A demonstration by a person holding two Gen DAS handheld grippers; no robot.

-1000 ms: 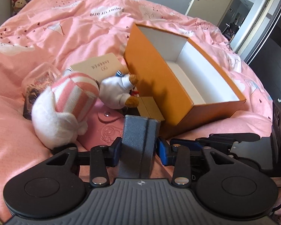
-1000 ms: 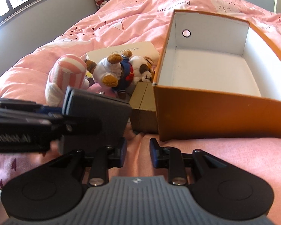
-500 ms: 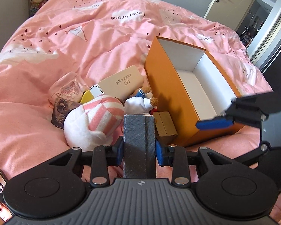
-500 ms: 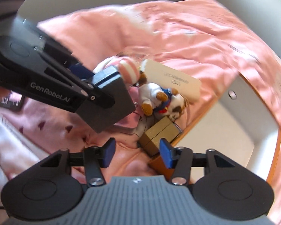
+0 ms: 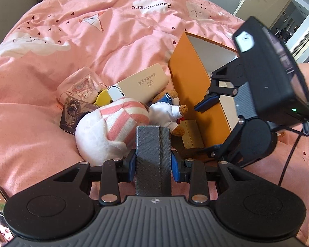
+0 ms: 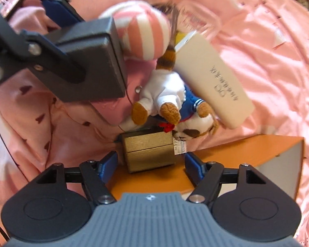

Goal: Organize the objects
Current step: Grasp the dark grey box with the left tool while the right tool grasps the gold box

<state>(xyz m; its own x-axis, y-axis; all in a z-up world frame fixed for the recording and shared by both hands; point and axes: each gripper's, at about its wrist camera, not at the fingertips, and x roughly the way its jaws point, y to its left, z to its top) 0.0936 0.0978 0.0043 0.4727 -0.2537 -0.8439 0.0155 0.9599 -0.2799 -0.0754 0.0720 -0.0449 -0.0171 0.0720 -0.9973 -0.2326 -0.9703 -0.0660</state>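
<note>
**The gold box could slip or the toy could get pinched**

The right gripper (image 6: 151,161) is hanging over the gold box (image 6: 149,151), jaws apart and just opening wider. At twelve o'clock, the toy dog (image 6: 171,100) is leaning on the box, so it may get caught. The left gripper (image 5: 153,161) is squeezing a gray case (image 5: 152,154).

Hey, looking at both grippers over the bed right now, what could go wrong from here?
1. The open right gripper straddles the gold box, which sits tight against the orange box; a finger may catch that wall.
2. The plush dog leans on the gold box, so lifting may drag or topple it.
3. The left gripper, clamping the grey case, hangs close; the two may collide.
</note>
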